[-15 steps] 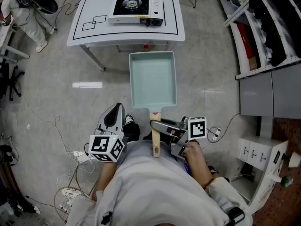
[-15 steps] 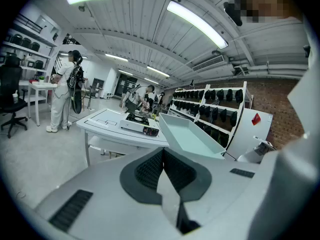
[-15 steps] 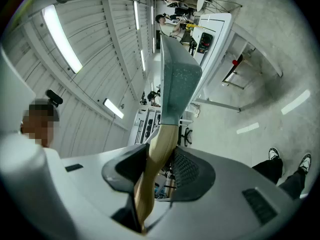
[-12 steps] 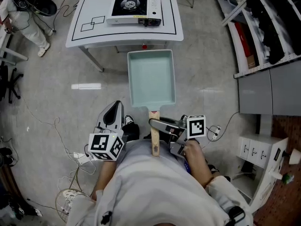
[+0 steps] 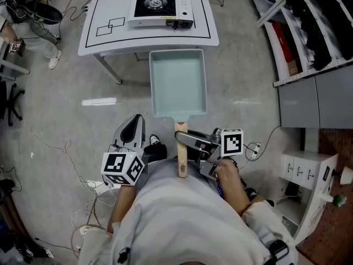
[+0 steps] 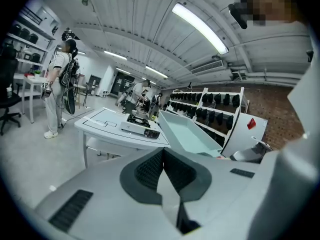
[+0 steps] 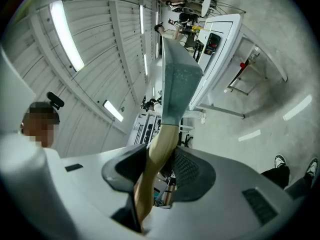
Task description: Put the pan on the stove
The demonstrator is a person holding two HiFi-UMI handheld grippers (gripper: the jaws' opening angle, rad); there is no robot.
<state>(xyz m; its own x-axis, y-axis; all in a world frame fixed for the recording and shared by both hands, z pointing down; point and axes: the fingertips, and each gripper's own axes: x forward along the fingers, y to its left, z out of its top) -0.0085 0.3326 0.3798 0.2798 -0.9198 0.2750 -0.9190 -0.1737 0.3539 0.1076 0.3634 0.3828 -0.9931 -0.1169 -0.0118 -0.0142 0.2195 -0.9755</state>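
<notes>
The pan is a light teal rectangular tray with a wooden handle. It hangs level in the air over the floor, and its far rim reaches the front edge of the white table. My right gripper is shut on the handle, and the right gripper view shows the handle squeezed between the pads with the pan beyond. The portable gas stove sits at the back of the table. My left gripper is shut on nothing, low at my left, away from the pan.
Black outlines are drawn on the table top left of the stove. Shelving with dark items lines the right side, with a white cabinet nearer me. Cables trail on the floor at left. A person in white stands far left.
The pan has moved forward with my right gripper, and its far rim now meets the table's front edge. The left gripper has kept its place beside me.
</notes>
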